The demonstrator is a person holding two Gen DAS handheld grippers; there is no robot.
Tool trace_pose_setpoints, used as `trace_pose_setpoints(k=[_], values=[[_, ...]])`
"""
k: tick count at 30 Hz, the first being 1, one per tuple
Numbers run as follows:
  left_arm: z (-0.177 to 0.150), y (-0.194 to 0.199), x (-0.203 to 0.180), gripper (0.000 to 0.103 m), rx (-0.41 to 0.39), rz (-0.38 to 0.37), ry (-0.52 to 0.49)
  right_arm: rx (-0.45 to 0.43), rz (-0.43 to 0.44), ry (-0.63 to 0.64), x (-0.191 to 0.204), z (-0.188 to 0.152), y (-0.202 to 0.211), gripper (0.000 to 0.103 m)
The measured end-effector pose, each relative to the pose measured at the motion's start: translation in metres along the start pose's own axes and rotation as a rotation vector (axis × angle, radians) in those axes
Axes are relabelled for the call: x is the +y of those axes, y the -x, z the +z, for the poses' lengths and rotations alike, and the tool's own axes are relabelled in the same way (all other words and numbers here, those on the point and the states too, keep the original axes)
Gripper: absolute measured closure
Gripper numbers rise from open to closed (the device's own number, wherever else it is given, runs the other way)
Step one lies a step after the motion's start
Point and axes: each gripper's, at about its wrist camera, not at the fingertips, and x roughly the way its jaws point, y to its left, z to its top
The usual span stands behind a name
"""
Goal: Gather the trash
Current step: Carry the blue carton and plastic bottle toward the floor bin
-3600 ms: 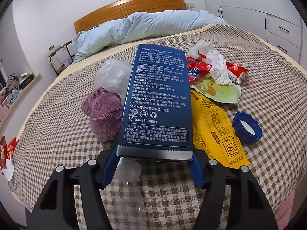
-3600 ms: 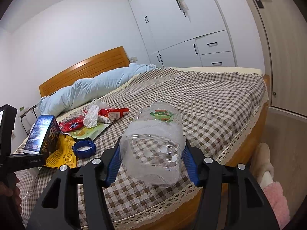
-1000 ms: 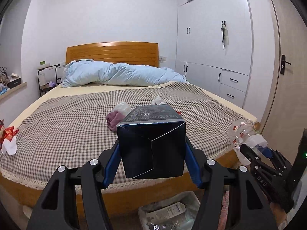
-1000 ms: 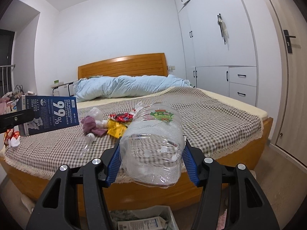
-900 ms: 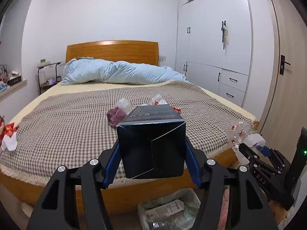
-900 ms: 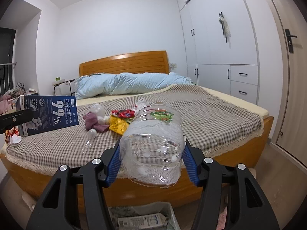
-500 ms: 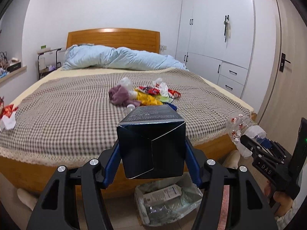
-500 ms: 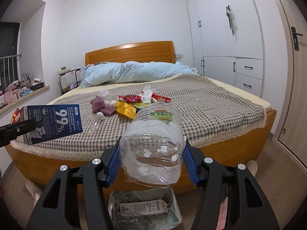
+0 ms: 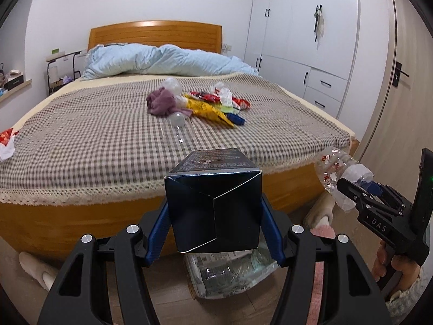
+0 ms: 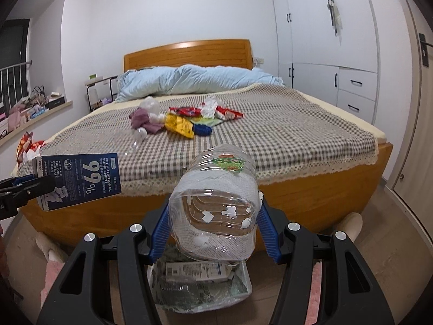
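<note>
Dark blue cardboard fills the middle of my left wrist view: the carton is clamped end-on between my left fingers, blue pads pressing both its sides. Straight below it, at six o'clock, the trash bag sits open on the floor in front of the bed, already holding packaging. At three o'clock my right gripper hangs with the clear bottle in it. At twelve o'clock on the checked cover the rest of the litter waits beside a purple cloth.

From the right wrist, the clear bottle lies base-first toward the lens, squeezed between my right fingers. The trash bag shows under it at six o'clock, and the carton hangs at nine o'clock in my left gripper.

I judge this the drop step: both loads hover above the bag. Next I should lower a little more, centre each piece over the mouth and let go, probably one at a time so they do not collide.

Compared with a second ago, both views have tipped downward: the bag, then only a sliver at the bottom edge, is now largely exposed, and the bed has slid up the frame. Both grips look unchanged.
</note>
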Motion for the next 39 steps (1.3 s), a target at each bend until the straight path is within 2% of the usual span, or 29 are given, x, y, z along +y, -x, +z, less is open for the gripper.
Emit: trace_pose_setpoints(k=[13, 23, 39], values=[[-0.033, -0.023, -0.010, 0.044, 0.094, -0.029, -0.019, 0.128, 0.024, 0.022, -0.011, -0.028, -0.016, 0.047], [-0.049, -0.049, -0.027, 0.044, 0.175, -0.054, -0.080, 0.223, 0.045, 0.006, -0.021, -0.048, -0.037, 0.047], [-0.077, -0.111, -0.052, 0.044, 0.347, -0.125, -0.144, 0.388, 0.073, 0.027, -0.036, -0.079, -0.074, 0.047]])
